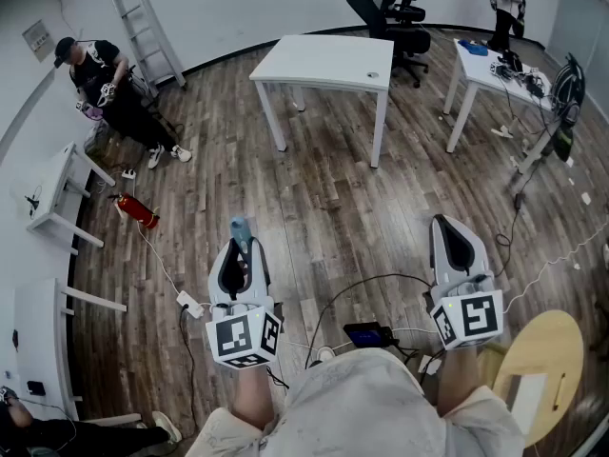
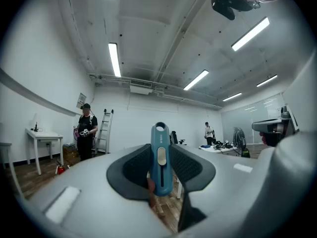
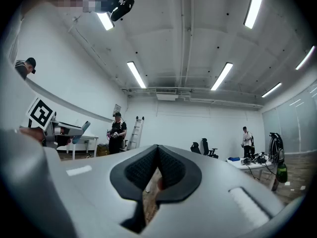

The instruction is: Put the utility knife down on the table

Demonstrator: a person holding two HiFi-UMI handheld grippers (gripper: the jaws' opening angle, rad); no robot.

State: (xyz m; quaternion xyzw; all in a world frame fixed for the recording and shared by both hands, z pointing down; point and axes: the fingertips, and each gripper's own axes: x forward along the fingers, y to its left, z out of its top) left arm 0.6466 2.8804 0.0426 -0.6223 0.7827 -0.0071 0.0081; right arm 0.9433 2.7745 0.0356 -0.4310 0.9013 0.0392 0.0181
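Blue utility knife (image 2: 161, 160) — in left gripper (image 1: 240, 250)

Top centre: white rectangular table (image 1: 328, 65), black office chair (image 1: 388, 12) behind it. Upper L: metal ladder (image 1: 145, 29). Mid-L: red fire extinguisher (image 1: 138, 212) on floor (image 1: 319, 203). Lower L: blue utility knife (image 1: 239, 229) in left gripper (image 1: 239, 246).

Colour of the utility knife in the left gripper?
Utility knife: teal blue, cream slider; best in left gripper view.
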